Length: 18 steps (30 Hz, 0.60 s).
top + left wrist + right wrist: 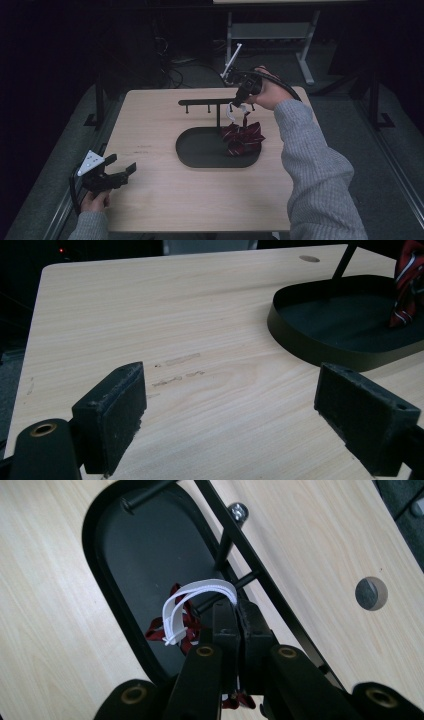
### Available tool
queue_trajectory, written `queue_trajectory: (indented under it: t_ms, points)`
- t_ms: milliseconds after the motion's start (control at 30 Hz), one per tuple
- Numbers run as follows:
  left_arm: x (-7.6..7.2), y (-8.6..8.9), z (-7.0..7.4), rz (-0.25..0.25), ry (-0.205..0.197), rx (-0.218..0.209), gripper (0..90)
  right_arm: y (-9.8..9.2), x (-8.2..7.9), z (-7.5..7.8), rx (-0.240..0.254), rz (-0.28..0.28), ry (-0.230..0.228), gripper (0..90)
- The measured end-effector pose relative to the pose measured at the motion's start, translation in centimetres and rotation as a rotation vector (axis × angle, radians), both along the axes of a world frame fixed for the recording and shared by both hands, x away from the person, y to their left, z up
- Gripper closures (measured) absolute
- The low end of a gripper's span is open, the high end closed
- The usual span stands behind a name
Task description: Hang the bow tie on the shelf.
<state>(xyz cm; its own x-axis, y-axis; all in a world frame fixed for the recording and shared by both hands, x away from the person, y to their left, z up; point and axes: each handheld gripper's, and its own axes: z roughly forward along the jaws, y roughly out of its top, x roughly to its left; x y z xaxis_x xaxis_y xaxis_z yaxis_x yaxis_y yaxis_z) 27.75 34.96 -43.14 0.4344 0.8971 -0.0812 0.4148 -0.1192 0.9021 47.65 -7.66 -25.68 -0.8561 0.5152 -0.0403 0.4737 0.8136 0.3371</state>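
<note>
table's left half [150,120] open, rack [210,102] blocks right

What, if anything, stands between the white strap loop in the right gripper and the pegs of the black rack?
Nothing visible. The right gripper is shut on the white strap of the red striped bow, and the loop sits right beside a peg of the black rack. Whether it is already hooked on the peg is unclear.

Left tongs [122,167] rest low near the person's side of the bench, jaws spread wide and level. Right tongs [239,102], at the end of a grey-sleeved arm reaching forward, point downward with jaws pressed together.
</note>
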Motion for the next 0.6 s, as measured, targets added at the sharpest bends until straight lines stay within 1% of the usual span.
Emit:
queue_trajectory:
  t_ms: [100, 200, 333, 600]
  points:
    - [-0.01, 0.08, 0.02, 0.002, -0.001, -0.001, 12.8, 0.00, 0.10, -0.24, -0.009, -0.001, 0.004, 87.3]
    - [0.00, 0.16, 0.00, 0.006, 0.000, -0.005, 12.8, -0.03, 0.15, -0.60, 0.001, -0.004, 0.009, 87.2]
    - [0.01, 0.08, -0.01, 0.002, 0.001, -0.002, 12.8, -0.15, 0.22, -0.66, 0.011, -0.006, 0.011, 87.1]
    - [-0.01, 0.06, 0.04, -0.001, -0.001, -0.001, 12.8, -0.05, 0.15, -0.73, 0.009, -0.005, 0.016, 86.7]
